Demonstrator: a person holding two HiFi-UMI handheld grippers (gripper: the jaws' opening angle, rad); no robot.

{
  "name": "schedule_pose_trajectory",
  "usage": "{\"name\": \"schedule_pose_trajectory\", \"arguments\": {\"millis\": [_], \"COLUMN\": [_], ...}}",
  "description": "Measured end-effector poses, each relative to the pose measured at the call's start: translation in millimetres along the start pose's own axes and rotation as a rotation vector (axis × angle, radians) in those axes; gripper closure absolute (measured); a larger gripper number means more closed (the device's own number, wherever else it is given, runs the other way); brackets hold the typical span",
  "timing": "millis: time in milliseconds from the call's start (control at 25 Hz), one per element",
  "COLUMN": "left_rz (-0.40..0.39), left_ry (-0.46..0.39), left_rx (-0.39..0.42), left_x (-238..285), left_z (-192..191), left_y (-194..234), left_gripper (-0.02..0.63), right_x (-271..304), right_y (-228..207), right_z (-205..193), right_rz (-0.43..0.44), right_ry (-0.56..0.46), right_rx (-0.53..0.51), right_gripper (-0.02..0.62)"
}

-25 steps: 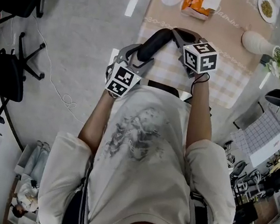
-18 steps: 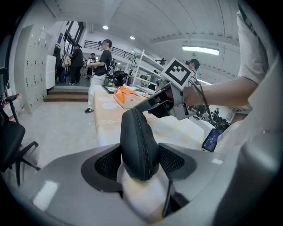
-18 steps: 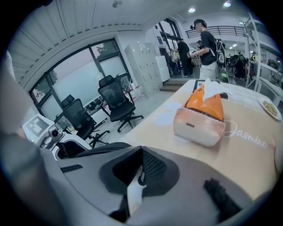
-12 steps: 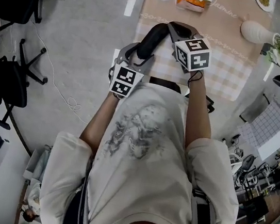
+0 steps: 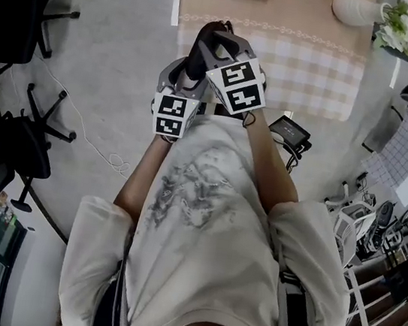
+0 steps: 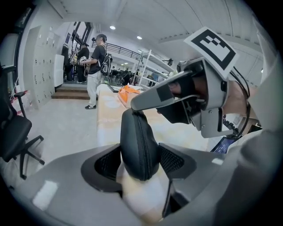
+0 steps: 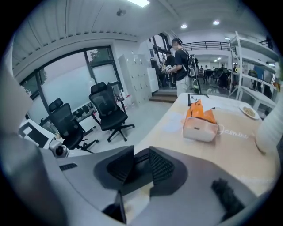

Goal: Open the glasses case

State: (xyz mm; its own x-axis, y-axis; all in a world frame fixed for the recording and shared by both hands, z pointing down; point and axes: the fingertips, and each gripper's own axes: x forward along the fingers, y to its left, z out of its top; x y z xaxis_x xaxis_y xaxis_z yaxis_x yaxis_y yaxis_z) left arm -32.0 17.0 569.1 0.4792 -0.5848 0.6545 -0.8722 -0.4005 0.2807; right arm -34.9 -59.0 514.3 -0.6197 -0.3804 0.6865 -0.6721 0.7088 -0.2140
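Observation:
The black zipped glasses case (image 6: 139, 141) stands upright between the pads of my left gripper (image 6: 139, 162), which is shut on its lower end. In the head view the case (image 5: 200, 50) rises from the left gripper (image 5: 189, 73) over the table's near edge. My right gripper (image 5: 222, 38) sits at the case's top end, and one of its fingers (image 6: 159, 92) reaches to the case's tip in the left gripper view. The right gripper's (image 7: 138, 164) jaws have just been opening. They stand apart with nothing between the pads.
A beige table (image 5: 311, 57) with a checked cloth lies ahead. It carries an orange and white pouch (image 7: 201, 123), a white vase (image 5: 355, 8) with flowers (image 5: 401, 27) and a plate (image 7: 250, 111). Office chairs (image 5: 16, 146) stand at the left. People stand far back.
The right gripper has swung left and closer to the left one, its marker cube now beside the case. The left gripper keeps its hold on the case.

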Motion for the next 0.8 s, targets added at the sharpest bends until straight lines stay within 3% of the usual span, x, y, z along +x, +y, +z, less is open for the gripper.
{"name": "schedule_pose_trajectory", "arguments": {"millis": [240, 800], "left_rz": [0.0, -0.039], "left_ry": [-0.006, 0.012], "left_rx": [0.001, 0.009], "left_x": [1, -4], "left_z": [2, 3], "left_y": [-4, -11], "left_gripper": [0.327, 0.322], "right_x": [-12, -14], "right_y": [-20, -20], "right_z": [-6, -20], "right_rz": [-0.064, -0.029], "right_ry": [0.008, -0.006], "right_rx": [0.058, 0.101], "right_gripper": [0.468, 0.456]}}
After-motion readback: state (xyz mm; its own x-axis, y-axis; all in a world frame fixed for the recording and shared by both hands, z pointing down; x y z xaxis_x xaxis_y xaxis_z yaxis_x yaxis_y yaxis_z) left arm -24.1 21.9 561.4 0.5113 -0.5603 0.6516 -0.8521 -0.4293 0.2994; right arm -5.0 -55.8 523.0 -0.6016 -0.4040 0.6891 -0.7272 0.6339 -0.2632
